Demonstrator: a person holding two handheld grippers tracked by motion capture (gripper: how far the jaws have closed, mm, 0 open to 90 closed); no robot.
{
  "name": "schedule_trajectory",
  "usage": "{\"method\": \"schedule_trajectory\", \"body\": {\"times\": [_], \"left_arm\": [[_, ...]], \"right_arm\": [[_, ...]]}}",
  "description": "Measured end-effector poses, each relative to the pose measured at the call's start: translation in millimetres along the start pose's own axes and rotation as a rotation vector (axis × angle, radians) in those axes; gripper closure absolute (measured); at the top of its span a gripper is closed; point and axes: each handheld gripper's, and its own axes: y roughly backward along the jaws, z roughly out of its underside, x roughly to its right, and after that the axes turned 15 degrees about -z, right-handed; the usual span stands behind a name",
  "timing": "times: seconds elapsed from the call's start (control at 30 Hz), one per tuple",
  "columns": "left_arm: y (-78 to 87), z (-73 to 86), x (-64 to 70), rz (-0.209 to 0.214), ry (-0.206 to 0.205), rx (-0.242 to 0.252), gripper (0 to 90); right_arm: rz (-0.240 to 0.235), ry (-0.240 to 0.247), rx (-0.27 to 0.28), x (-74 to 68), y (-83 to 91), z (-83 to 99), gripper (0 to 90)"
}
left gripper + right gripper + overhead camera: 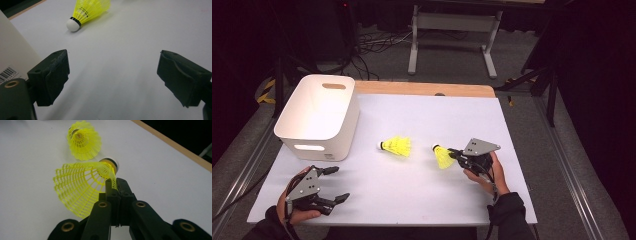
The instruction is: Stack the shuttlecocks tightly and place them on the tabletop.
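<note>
Pinched at the rim of its mesh skirt, a yellow plastic shuttlecock with a white cork tip (82,187) is held by the right tool (113,185), whose jaws are closed flat on a thin strip of the netting. In the high view this held shuttlecock (442,156) is seen near the right edge of the white surface (422,120), roughly halfway between its near and far edges, and whether it rests there or is lifted slightly cannot be told. A second yellow plastic shuttlecock (396,146) is left lying on its side near the middle of the surface, its tip pointed toward the white plastic bin with cut-out handles (319,116) at the far left corner.

The left tool (331,184) is kept near the front left corner, its jaws spread wide with nothing between them; the second shuttlecock (87,12) is seen ahead of it, well apart.

Such a shuttlecock is judged to be very light, so little squeeze is needed. The skirt is thought springy but easily bent or crushed, and a grip on a single strip of mesh may let it swing or slip. A steadier hold is expected closer to the firm tip, where the ribs are gathered.
</note>
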Motion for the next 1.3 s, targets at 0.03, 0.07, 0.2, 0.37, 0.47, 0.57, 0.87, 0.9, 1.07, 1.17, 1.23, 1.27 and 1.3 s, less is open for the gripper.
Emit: {"method": "schedule_trajectory", "body": {"times": [0.03, 0.07, 0.2, 0.37, 0.47, 0.57, 0.87, 0.9, 1.07, 1.17, 1.23, 1.27, 1.3], "left_arm": [[0.0, 0.0, 0.0, -0.001, -0.002, 0.000, 11.7], [0.0, 0.0, 0.0, 0.001, 0.000, 0.001, 11.7], [0.3, -0.3, 0.3, 0.002, -0.005, 0.003, 11.7], [0.2, -0.5, 0.5, 0.006, -0.005, 0.003, 11.8], [0.1, -0.6, 1.0, 0.009, -0.006, -0.001, 11.8], [0.0, -0.8, 1.2, 0.006, -0.008, -0.002, 11.8], [0.3, -0.9, 1.8, 0.003, -0.012, 0.001, 11.9], [0.6, -1.2, 1.6, 0.004, -0.013, -0.001, 11.9], [1.6, -1.3, 0.8, 0.000, -0.019, 0.000, 11.9], [1.7, -1.4, 1.5, -0.002, -0.015, 0.005, 11.9], [1.9, -1.4, 1.5, -0.006, -0.016, 0.005, 11.8], [1.9, -1.4, 1.2, -0.006, -0.014, 0.005, 11.8], [2.0, -1.5, 1.0, -0.008, -0.015, 0.002, 11.8]], "right_arm": [[-0.003, -0.009, -0.003, 0.5, -3.6, 0.8, 89.3], [-0.005, -0.014, -0.006, 0.6, -6.1, 1.6, 89.3], [-0.035, -0.040, -0.025, -0.3, -17.4, 5.7, 89.2], [-0.060, -0.043, -0.039, -2.1, -26.8, 5.9, 88.6], [-0.073, -0.052, -0.039, -1.9, -30.3, 6.7, 88.3], [-0.082, -0.062, -0.048, -1.7, -34.2, 7.7, 87.8], [-0.043, -0.082, -0.062, -0.8, -35.4, 11.1, 75.3], [-0.027, -0.083, -0.061, -0.7, -34.7, 11.2, 73.5], [0.015, -0.079, -0.055, -3.3, -26.9, 10.8, 65.5], [0.040, -0.075, -0.035, -7.1, -20.0, 9.0, 59.9], [0.056, -0.065, -0.025, -9.9, -15.8, 7.1, 56.4], [0.062, -0.065, -0.021, -10.6, -14.9, 6.6, 54.8], [0.075, -0.065, -0.013, -11.5, -12.4, 5.2, 52.8]]}}
